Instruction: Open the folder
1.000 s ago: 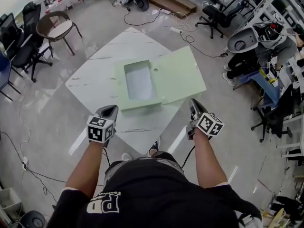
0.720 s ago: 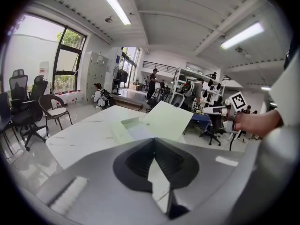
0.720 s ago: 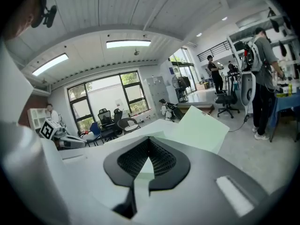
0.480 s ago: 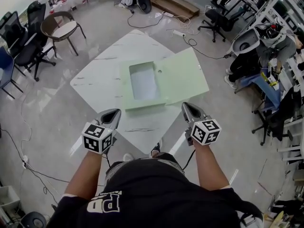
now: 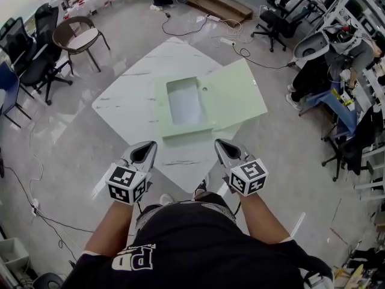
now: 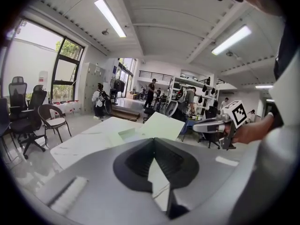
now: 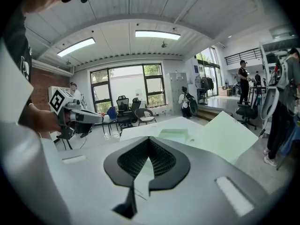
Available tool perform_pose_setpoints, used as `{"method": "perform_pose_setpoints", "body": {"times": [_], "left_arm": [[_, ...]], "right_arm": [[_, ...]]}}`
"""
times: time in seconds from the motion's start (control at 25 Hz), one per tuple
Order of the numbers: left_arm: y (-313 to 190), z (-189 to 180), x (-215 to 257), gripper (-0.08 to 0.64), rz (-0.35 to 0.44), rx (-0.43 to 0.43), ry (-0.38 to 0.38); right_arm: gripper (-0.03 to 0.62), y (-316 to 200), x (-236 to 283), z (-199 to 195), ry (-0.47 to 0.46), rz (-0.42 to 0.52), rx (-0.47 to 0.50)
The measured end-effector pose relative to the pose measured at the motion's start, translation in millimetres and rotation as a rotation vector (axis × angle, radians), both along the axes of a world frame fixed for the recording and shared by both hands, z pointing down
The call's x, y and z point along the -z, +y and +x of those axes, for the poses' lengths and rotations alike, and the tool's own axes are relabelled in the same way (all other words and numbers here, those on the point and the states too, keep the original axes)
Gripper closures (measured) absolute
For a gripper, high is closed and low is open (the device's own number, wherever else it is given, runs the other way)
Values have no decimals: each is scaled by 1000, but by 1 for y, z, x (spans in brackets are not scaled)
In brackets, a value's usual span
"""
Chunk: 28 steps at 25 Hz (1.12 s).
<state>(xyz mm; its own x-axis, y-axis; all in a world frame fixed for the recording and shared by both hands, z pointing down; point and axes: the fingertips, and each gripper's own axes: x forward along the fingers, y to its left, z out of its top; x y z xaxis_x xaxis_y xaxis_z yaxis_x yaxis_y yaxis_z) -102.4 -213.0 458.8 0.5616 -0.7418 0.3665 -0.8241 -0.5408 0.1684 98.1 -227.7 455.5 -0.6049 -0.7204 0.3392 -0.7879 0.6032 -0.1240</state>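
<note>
The pale green folder (image 5: 234, 95) lies open on the white marble table (image 5: 132, 95). Its box-like half (image 5: 185, 101) is on the left and its cover is spread flat to the right. Both grippers hang near my body, off the table's near corner and well short of the folder. The left gripper (image 5: 147, 146) is shut and holds nothing. The right gripper (image 5: 220, 144) is likewise shut and empty. From the left gripper view the folder (image 6: 161, 125) shows beyond the jaw tips of the left gripper (image 6: 153, 139), and the right gripper (image 6: 211, 124) floats beside it. The right gripper view shows the cover (image 7: 225, 137).
A brown chair (image 5: 78, 38) and black office chairs (image 5: 30, 59) stand at the left. Cables (image 5: 231, 41) trail on the floor behind the table. Desks, equipment and people (image 5: 337, 59) crowd the right side.
Both grippers have drawn back toward my body and closer together, the right one shifting left. The folder lies open as before.
</note>
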Motion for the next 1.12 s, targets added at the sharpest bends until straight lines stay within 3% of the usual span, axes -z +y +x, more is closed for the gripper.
{"method": "perform_pose_setpoints", "body": {"times": [0.52,1.12], "left_arm": [[16,4,26,506,56,-60,0],[17,4,25,506,60,-68,-20]], "right_arm": [[592,28,8,-36,-24,21,36],[592,20,10,-41,-43,10,40]]}}
